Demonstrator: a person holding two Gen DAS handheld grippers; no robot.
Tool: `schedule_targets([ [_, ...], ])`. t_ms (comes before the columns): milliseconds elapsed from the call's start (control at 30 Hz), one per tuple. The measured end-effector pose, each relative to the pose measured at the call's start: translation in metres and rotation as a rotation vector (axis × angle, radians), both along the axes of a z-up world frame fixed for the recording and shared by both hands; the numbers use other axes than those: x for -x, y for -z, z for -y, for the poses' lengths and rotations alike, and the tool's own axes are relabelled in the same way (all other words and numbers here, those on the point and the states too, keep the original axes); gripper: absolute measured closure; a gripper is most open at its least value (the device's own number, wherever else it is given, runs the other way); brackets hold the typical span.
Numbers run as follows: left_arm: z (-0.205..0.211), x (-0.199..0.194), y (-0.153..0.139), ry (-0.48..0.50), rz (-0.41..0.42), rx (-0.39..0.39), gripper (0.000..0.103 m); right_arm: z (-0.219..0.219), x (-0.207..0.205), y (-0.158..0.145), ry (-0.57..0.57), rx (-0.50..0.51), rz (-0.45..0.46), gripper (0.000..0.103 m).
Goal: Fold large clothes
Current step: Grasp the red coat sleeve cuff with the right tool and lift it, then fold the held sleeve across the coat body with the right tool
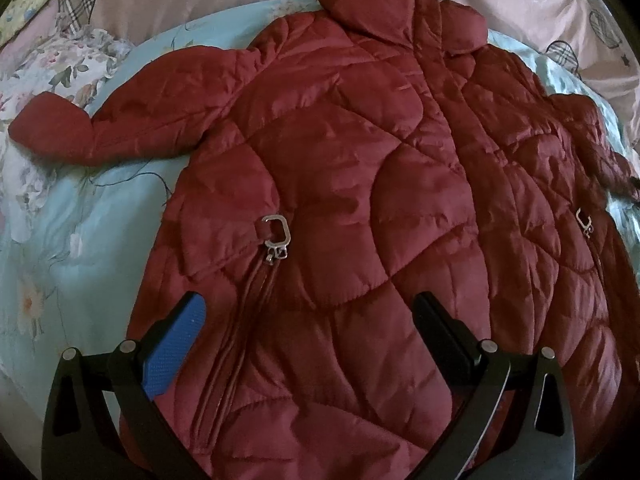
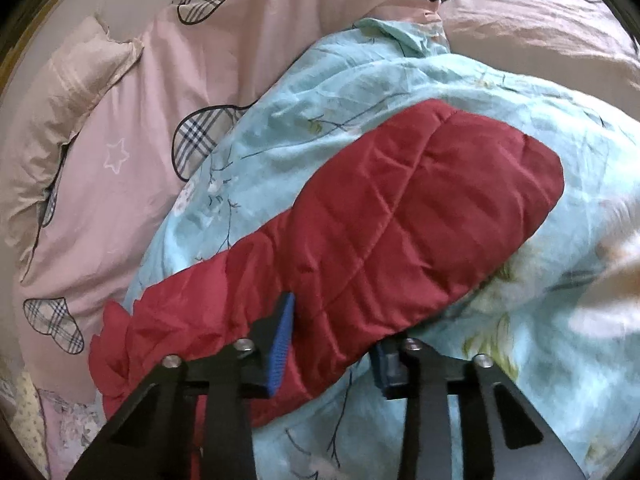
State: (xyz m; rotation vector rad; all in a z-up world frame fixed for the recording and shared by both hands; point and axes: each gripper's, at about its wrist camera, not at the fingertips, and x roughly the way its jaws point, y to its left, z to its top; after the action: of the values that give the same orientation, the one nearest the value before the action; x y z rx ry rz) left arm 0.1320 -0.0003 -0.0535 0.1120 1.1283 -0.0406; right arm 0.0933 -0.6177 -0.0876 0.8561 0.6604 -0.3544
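A dark red quilted jacket (image 1: 360, 152) lies spread front-up on the bed, collar at the far end and both sleeves out to the sides. My left gripper (image 1: 310, 304) hovers open over its lower front, the fingers wide apart on either side of a pocket zip (image 1: 276, 240), and nothing is between the pads. In the right wrist view, one red sleeve (image 2: 420, 208) stretches away across the quilt. My right gripper (image 2: 335, 320) is shut on the sleeve near its wider end. The blue pad (image 2: 284, 340) presses one side and the other pad is partly hidden under the fabric.
The jacket rests on a light blue floral quilt (image 1: 72, 280) (image 2: 360, 92). Behind it lies a pink duvet (image 2: 132, 120) printed with plaid hearts, with a beige pillow (image 2: 68, 112) at the left and another beige pillow (image 2: 540, 32) at the top right.
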Motion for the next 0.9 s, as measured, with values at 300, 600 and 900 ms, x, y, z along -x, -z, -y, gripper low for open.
schedule_targets([
  [300,-0.004,-0.013,0.0,-0.008,-0.016,0.094,0.0,-0.051,-0.017,-0.051,-0.128,0.227,0.032,0.092],
  [600,-0.014,-0.013,-0.001,-0.017,-0.032,0.159,0.0,-0.167,-0.041,-0.107,-0.387,0.425,0.111,0.092],
  [900,-0.031,-0.013,-0.007,-0.029,-0.007,0.191,0.0,-0.273,-0.068,-0.101,-0.619,0.38,0.13,0.092],
])
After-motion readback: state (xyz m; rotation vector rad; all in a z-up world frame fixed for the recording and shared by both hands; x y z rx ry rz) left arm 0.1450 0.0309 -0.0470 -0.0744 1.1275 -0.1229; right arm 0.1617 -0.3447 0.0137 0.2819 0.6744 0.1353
